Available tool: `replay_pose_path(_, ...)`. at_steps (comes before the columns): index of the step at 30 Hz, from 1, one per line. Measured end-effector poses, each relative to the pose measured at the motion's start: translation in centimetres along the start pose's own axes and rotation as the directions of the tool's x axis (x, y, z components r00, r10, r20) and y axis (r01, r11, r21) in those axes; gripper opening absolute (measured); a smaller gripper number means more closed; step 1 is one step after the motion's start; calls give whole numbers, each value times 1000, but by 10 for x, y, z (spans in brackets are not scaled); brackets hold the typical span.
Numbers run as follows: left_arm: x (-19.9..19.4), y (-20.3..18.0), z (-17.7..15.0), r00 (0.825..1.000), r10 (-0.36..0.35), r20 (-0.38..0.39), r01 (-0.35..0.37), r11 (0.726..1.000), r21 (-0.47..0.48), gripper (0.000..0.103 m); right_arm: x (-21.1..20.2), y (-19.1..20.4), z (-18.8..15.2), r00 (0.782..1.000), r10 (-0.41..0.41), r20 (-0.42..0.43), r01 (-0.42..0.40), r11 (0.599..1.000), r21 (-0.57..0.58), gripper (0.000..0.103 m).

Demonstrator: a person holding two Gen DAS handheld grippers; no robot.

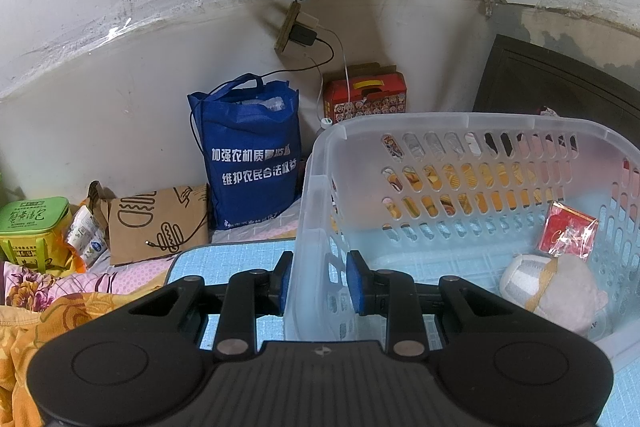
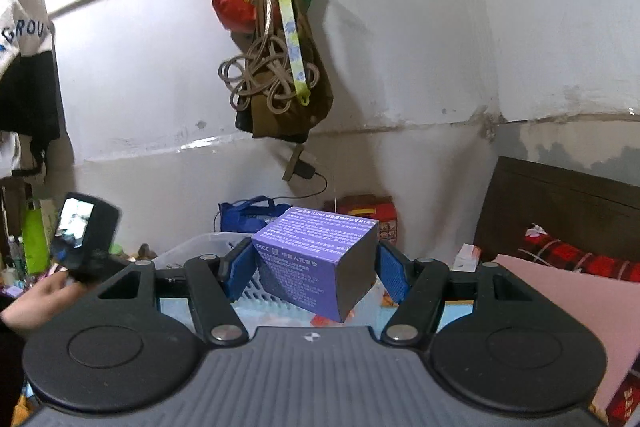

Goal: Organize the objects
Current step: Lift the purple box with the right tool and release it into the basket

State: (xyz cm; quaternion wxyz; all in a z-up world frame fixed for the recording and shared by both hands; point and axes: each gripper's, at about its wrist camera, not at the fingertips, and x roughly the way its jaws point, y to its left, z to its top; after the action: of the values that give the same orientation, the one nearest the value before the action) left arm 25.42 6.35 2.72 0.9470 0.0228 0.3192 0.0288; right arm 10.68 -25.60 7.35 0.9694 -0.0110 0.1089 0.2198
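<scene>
In the left wrist view my left gripper (image 1: 316, 283) is shut on the near left wall of a translucent plastic basket (image 1: 400, 131), one pad outside and one inside. The basket stands on a light blue mat (image 1: 224, 263) and holds a red foil packet (image 1: 568, 229) and a grey-white plush toy (image 1: 552, 291). In the right wrist view my right gripper (image 2: 316, 263) is shut on a purple printed box (image 2: 316, 259), held tilted in the air above the basket (image 2: 188, 247).
A blue tote bag (image 1: 252, 155), a red gift box (image 1: 364, 95), a brown paper bag (image 1: 156, 223) and a green case (image 1: 34, 227) stand along the wall. A dark headboard (image 2: 560, 207) is at right. Bags and rope (image 2: 276, 67) hang overhead.
</scene>
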Motion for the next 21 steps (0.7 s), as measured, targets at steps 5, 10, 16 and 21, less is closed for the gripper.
replay_pose_path(5,0,0,0,1000,0,-1,0,1000,0,32,56,3,5,996,19,-90,-18,1000,21,68)
replay_pose_path(10,1,-1,-1,1000,-3,0,3,1000,1,32,80,4,4,992,-2,-126,4,1000,20,68)
replay_pose_path(16,2,-1,-1,1000,-4,2,4,1000,1,32,85,6,3,992,-20,-128,19,1000,-4,69)
replay_pose_path(21,2,-2,-2,1000,-4,4,4,1000,2,32,87,-4,-2,992,-76,-103,78,997,11,101)
